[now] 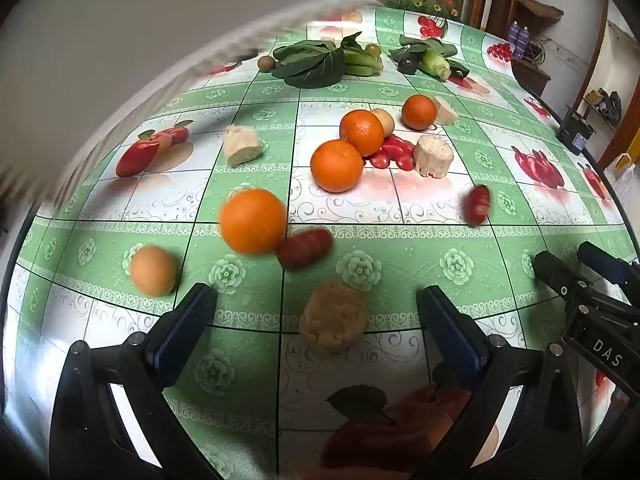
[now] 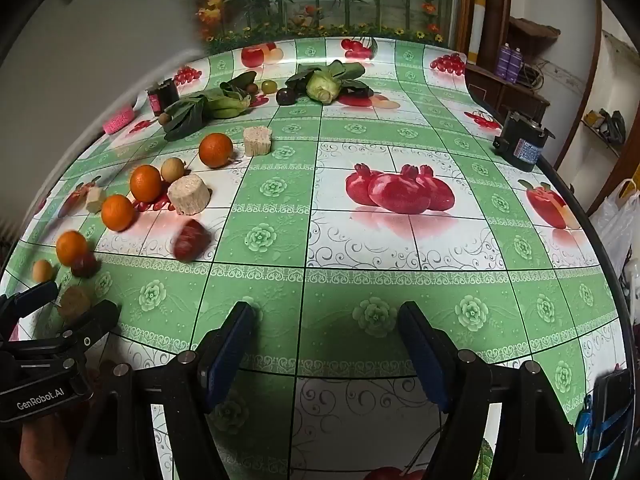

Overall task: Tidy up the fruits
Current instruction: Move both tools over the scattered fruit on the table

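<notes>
On the glossy green-and-white fruit-printed tablecloth [image 1: 400, 280], a pale tan, rough-surfaced round lump [image 1: 334, 318] is seen lying just ahead of and between the wide-spread, empty left gripper [image 1: 316, 332], nearer than the smooth round orange [image 1: 253, 221], while the right gripper [image 2: 326, 344] is held wide and empty over bare cloth.

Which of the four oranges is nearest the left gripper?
The blurred orange touching a dark red fruit, just ahead of the open left gripper. The other three oranges sit farther back, by the pale cut chunks.
</notes>
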`<state>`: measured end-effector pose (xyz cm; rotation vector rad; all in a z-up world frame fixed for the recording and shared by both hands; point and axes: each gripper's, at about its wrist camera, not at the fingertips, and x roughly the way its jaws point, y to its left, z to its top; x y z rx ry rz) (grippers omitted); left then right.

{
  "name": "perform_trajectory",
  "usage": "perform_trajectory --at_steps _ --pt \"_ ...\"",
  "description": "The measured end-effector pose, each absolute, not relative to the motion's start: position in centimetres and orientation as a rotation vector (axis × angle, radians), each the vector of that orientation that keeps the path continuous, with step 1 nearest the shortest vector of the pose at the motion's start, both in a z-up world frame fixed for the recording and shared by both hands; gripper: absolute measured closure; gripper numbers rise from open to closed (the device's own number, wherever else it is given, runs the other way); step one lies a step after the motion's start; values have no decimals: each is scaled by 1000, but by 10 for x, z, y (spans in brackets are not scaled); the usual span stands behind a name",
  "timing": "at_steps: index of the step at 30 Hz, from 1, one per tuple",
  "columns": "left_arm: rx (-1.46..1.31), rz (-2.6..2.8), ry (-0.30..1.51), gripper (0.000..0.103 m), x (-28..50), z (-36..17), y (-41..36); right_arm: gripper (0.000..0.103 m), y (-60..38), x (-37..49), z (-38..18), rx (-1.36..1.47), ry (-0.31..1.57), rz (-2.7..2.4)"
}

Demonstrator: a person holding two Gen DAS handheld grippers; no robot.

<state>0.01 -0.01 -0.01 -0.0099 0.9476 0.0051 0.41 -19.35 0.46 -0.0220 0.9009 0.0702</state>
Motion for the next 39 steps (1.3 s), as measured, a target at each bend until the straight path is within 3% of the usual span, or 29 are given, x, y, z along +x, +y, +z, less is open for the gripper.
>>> perform_trajectory --at_steps 29,33,39 --pt "-11 4 947 0 0 0 0 28 -192 6 4 -24 905 69" --pt "-11 4 947 0 0 0 0 12 -187 12 2 -36 919 92" --pt "-11 4 946 0 0 0 1 11 -185 11 2 -35 919 94"
